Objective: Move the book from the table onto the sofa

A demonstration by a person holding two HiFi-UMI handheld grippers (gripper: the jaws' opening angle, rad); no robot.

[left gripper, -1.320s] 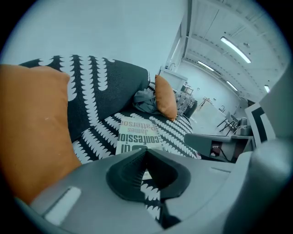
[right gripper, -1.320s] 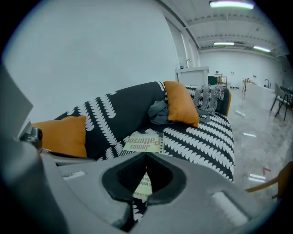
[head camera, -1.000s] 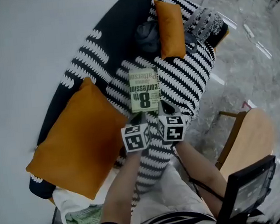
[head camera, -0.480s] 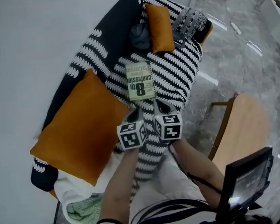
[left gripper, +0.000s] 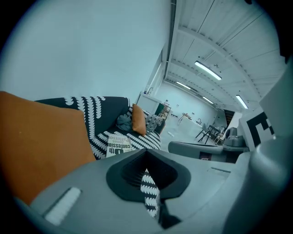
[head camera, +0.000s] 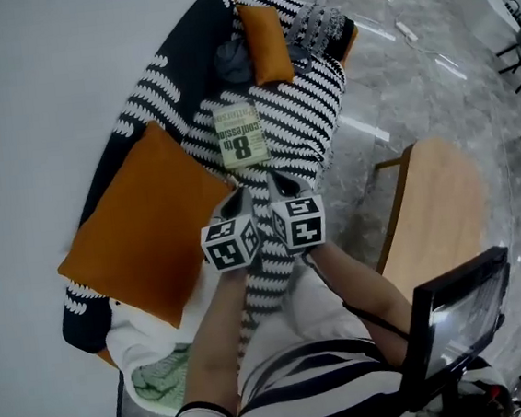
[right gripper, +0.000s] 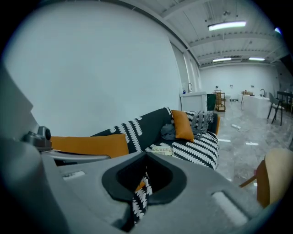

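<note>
The book (head camera: 240, 141), pale green with a big "8" on its cover, lies flat on the black-and-white striped sofa (head camera: 311, 119) seat. Nothing touches it. My left gripper (head camera: 238, 197) and right gripper (head camera: 275, 186) hover side by side a short way in front of the book, both shut and empty. The book (left gripper: 120, 149) shows in the left gripper view beyond the closed left gripper (left gripper: 147, 153). In the right gripper view the book (right gripper: 161, 150) lies beyond the closed right gripper (right gripper: 146, 160).
A large orange cushion (head camera: 142, 229) leans at the sofa's left, close to my left gripper. A small orange cushion (head camera: 263, 41) and a grey cloth (head camera: 231, 62) sit behind the book. A round wooden table (head camera: 436, 203) and a dark screen (head camera: 456, 307) stand on the right.
Both grippers have drawn back from the book and risen, staying shut. The book has kept its place on the sofa seat.
</note>
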